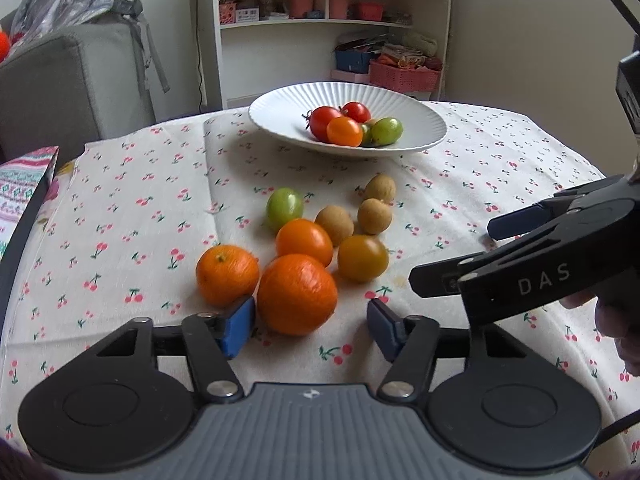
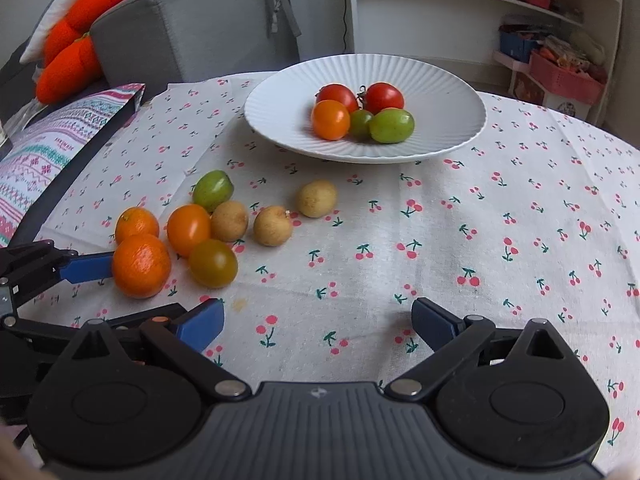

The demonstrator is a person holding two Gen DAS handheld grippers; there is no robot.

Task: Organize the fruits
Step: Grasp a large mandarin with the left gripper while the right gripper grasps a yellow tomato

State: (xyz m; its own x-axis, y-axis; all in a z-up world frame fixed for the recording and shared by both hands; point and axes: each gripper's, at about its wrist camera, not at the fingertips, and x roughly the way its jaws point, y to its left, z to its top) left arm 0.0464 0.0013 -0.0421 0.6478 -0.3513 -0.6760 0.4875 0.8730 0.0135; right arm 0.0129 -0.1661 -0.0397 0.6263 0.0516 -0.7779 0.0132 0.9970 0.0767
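Observation:
A white ribbed plate (image 1: 280, 108) (image 2: 440, 92) at the far side holds red, orange and green tomatoes. Loose fruit lies on the cloth: two mandarins (image 1: 297, 294) (image 2: 141, 265), an orange tomato (image 1: 304, 241), a yellow-brown tomato (image 1: 363, 258) (image 2: 213, 263), a green tomato (image 1: 284, 208) (image 2: 212, 190) and three tan longans (image 1: 374, 216) (image 2: 273, 225). My left gripper (image 1: 312, 330) is open, its blue pads on either side of the nearer mandarin, not touching. My right gripper (image 2: 318, 326) is open and empty over bare cloth, right of the fruit; it also shows in the left wrist view (image 1: 452, 256).
The table wears a cherry-print cloth (image 2: 480, 240). A grey sofa (image 2: 192, 20) with orange cushions stands behind on the left, a white shelf unit (image 1: 332, 20) with boxes and a pink basket behind the plate. A patterned cushion (image 2: 40, 160) lies at the table's left edge.

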